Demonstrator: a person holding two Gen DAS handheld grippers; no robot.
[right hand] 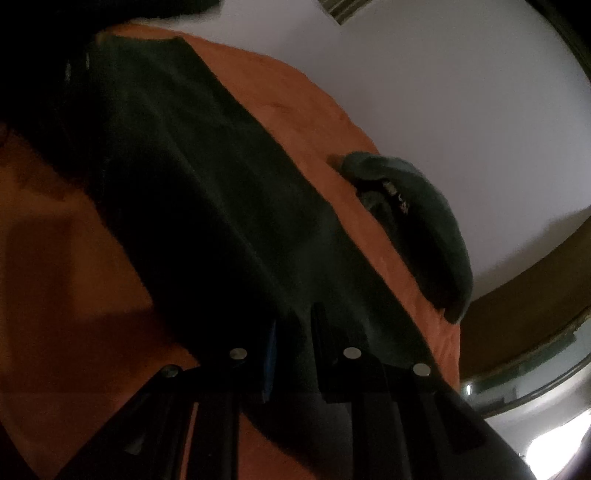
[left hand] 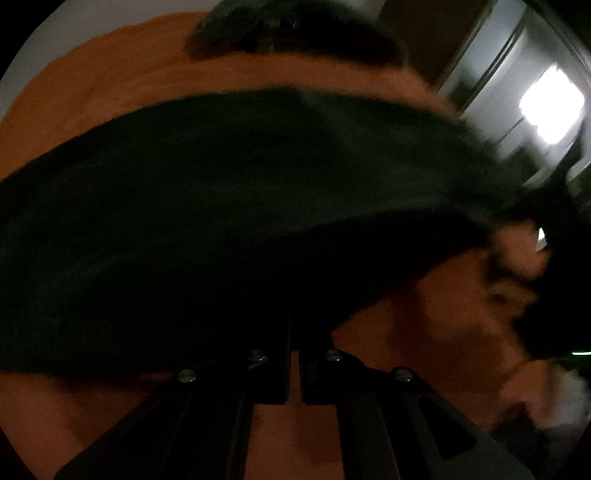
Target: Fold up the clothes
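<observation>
A: On the orange bedsheet lies a dark green garment, spread long across it; a second, bunched dark green garment sits apart at the sheet's far edge, by the white wall.

B: Right gripper?

A: Jaws narrowly apart, a fold of the spread garment's near edge between them, pads pressing on it.

B: Left gripper?

A: Jaws all but closed, tips buried under the garment's dark edge. Frame is blurred and dim; probably pinching cloth, not certain. Bunched garment shows beyond it.
</observation>
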